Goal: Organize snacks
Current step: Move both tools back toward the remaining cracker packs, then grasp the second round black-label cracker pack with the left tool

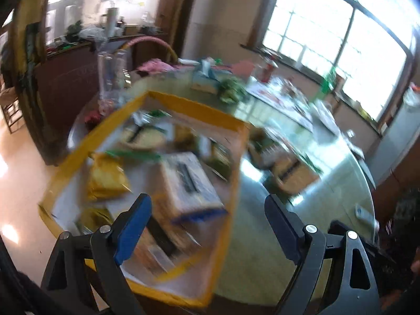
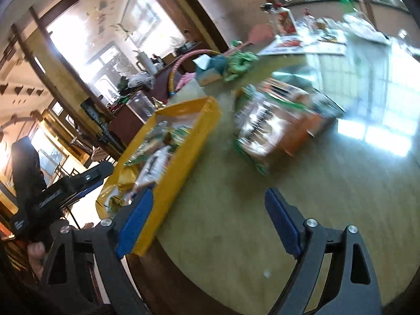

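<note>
A yellow-rimmed box point(image 1: 237, 157) sits on the round table and holds several snack packs, among them a yellow bag point(image 1: 106, 176) and a pale boxed pack point(image 1: 189, 183). It also shows in the right wrist view point(image 2: 183, 141). More snack packs point(image 1: 286, 162) lie loose on the table right of the box, and they show blurred in the right wrist view point(image 2: 275, 126). My left gripper point(image 1: 207, 220) is open and empty, hovering over the box's near right corner. My right gripper point(image 2: 207, 220) is open and empty above bare table beside the box. The left gripper point(image 2: 76, 181) shows at that view's left.
The round glass-topped table point(image 1: 262, 249) carries a clear jar point(image 1: 111, 76), a tissue box point(image 1: 204, 78), green wrapped items point(image 1: 231, 89) and printed papers point(image 1: 283, 99) at the back. A wooden cabinet point(image 1: 71, 78) stands behind on the left. A large window point(image 1: 341, 52) is at the right.
</note>
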Motion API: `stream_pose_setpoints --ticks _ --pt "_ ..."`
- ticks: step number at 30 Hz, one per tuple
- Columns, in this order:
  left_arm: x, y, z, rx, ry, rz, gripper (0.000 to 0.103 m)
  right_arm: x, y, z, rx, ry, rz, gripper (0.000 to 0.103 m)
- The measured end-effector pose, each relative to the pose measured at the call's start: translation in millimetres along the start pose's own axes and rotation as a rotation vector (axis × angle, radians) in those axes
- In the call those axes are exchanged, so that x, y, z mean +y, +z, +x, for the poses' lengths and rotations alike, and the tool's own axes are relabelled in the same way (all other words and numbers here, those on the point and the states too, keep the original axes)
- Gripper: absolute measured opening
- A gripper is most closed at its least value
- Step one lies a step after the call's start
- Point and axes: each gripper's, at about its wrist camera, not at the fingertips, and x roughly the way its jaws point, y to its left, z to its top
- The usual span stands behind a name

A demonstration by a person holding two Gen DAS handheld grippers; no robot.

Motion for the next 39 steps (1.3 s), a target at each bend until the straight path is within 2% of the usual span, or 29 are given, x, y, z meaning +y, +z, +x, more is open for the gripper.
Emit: stream_pose_setpoints --ticks 4,8,14,16,18,21,23,26,28,29,31,35,39 --pt "-34 -10 9 0.102 -0.036 0.113 0.088 -20 -8 -17 -0.011 0.004 0.043 0.087" --pt "-50 -16 6 0.107 -0.040 0.141 0.088 -32 -10 -29 -0.017 0.014 0.067 0.087" --pt "-63 -20 13 0.133 -0.111 0.124 0.088 -47 -9 -37 -0.033 0.013 0.093 0.087" --pt "-74 -18 15 0.126 -0.155 0.170 0.088 -53 -9 -38 -0.039 0.007 0.103 0.087" --pt "-86 -14 22 0.109 -0.150 0.235 0.088 -60 -8 -40 -0.048 -0.037 0.110 0.087" --pt "-104 -3 42 0.099 -0.171 0.325 0.088 -71 -6 -41 -0.052 -0.088 0.123 0.087" --pt "-113 7 64 0.125 -0.203 0.360 0.088 -80 -5 -42 -0.052 -0.087 0.146 0.087" --pt "-119 21 98 0.162 -0.288 0.366 0.088 -90 -3 -40 -0.051 -0.096 0.167 0.087" --pt "-122 28 116 0.167 -0.308 0.348 0.088 -95 -2 -37 -0.045 -0.095 0.175 0.087" --pt "-122 32 124 0.155 -0.307 0.333 0.088 -96 -1 -36 -0.042 -0.095 0.177 0.087" --pt "-123 36 136 0.142 -0.257 0.336 0.088 -98 1 -33 -0.036 -0.095 0.176 0.087" --pt "-129 43 157 0.167 -0.207 0.374 0.088 -98 3 -31 -0.029 -0.091 0.169 0.087" --pt "-139 38 160 0.177 -0.217 0.412 0.088 -99 5 -29 -0.024 -0.088 0.162 0.087"
